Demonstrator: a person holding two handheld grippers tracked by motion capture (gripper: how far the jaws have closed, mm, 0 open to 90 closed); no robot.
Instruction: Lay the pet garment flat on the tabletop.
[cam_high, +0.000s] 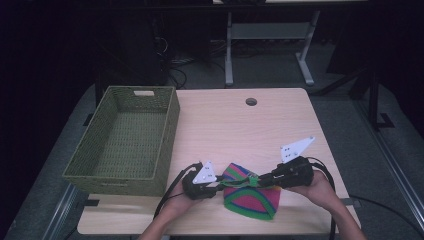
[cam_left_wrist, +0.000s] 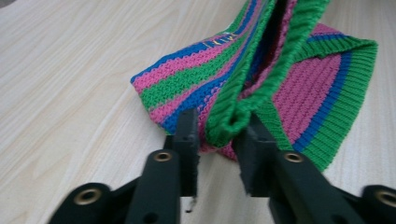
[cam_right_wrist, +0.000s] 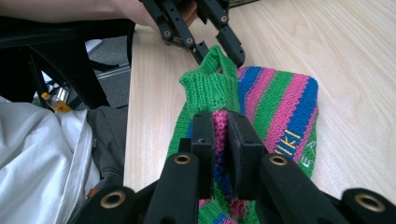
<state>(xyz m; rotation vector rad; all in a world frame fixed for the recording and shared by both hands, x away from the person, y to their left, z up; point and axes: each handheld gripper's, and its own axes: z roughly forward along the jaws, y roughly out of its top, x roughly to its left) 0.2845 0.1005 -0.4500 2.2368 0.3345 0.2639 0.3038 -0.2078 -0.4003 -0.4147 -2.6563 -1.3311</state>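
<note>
A knit hat (cam_high: 248, 196) striped pink, green and blue lies near the table's front edge, its green rim (cam_right_wrist: 208, 86) lifted off the wood. My right gripper (cam_right_wrist: 222, 122) is shut on the hat's cloth just below that rim, pink knit pinched between its jaws. From the opposite side my left gripper (cam_left_wrist: 218, 135) stands open, its jaws straddling a fold of the green rim (cam_left_wrist: 233, 109); the fold touches one jaw and a gap shows at the other. In the high view the left gripper (cam_high: 220, 186) and right gripper (cam_high: 258, 179) meet over the hat's top.
A green woven basket (cam_high: 171, 125) stands at the table's left, nothing in it. A round cable hole (cam_high: 251, 101) sits near the far edge. Bare wood stretches between basket and hat. A desk frame (cam_high: 229, 50) stands behind the table.
</note>
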